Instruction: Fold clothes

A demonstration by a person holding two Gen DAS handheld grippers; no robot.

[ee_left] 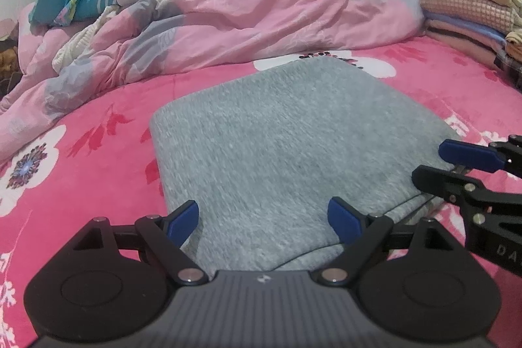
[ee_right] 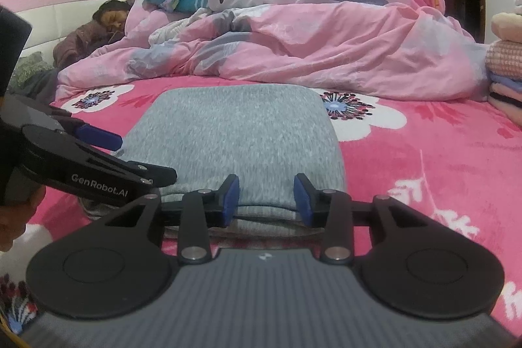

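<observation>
Folded grey garment [ee_left: 287, 145] lay flat on the pink floral bedspread [ee_left: 81, 185], just in front of the rumpled pink duvet [ee_left: 261, 15]. Left gripper [ee_left: 263, 222] hung released at the garment's near edge; right gripper [ee_right: 266, 199] likewise unclenched, near hem between its pads, gripping nothing

Grey knit garment [ee_left: 287, 139], folded into a flat rectangle on the pink floral bedspread [ee_left: 98, 185].
</observation>
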